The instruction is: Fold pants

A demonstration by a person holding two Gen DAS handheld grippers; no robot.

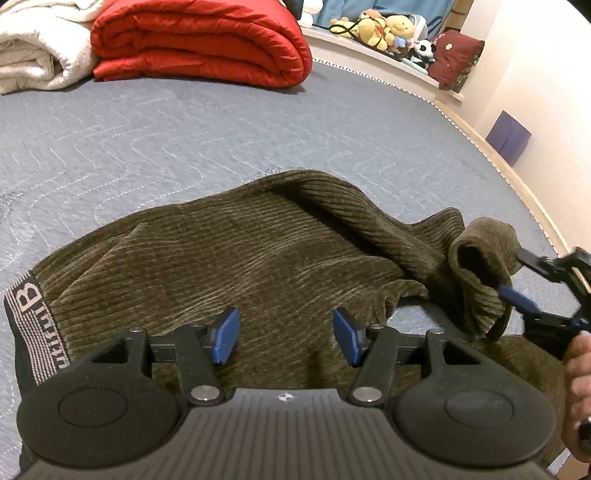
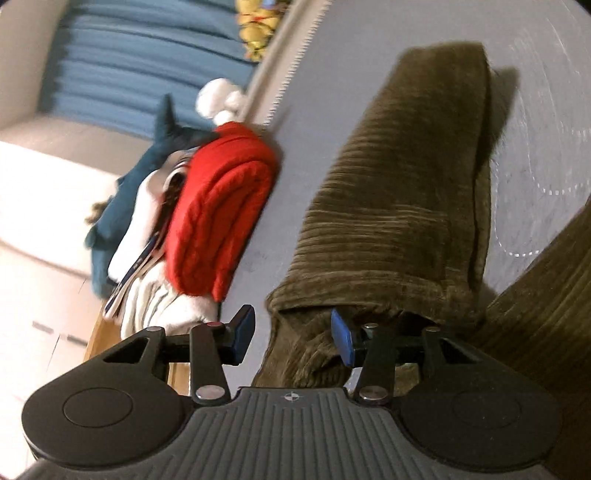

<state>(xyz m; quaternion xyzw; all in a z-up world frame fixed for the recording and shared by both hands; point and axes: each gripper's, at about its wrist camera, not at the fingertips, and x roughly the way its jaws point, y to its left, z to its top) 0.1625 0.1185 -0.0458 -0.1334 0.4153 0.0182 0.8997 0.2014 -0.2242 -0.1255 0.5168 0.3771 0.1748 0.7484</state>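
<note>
Olive corduroy pants (image 1: 240, 251) lie across the grey quilted bed (image 1: 147, 129), their lettered waistband (image 1: 29, 314) at the left. My left gripper (image 1: 286, 336) hovers open just above the cloth, with nothing pinched between its blue pads. At the right edge, my right gripper (image 1: 517, 280) is at the lifted, curled leg hem (image 1: 476, 266). In the right wrist view the pants (image 2: 399, 206) stretch away from my right gripper (image 2: 293, 338). Its jaws stand apart. The hem drapes over the right pad (image 2: 341, 341), and the left pad (image 2: 243, 334) is clear of the fabric.
A folded red quilt (image 1: 199, 40) and a white blanket (image 1: 33, 48) sit at the far end of the bed. Plush toys (image 1: 384, 26) line a ledge behind. A purple box (image 1: 508, 136) stands by the wall. A hand (image 1: 580, 376) holds the right gripper.
</note>
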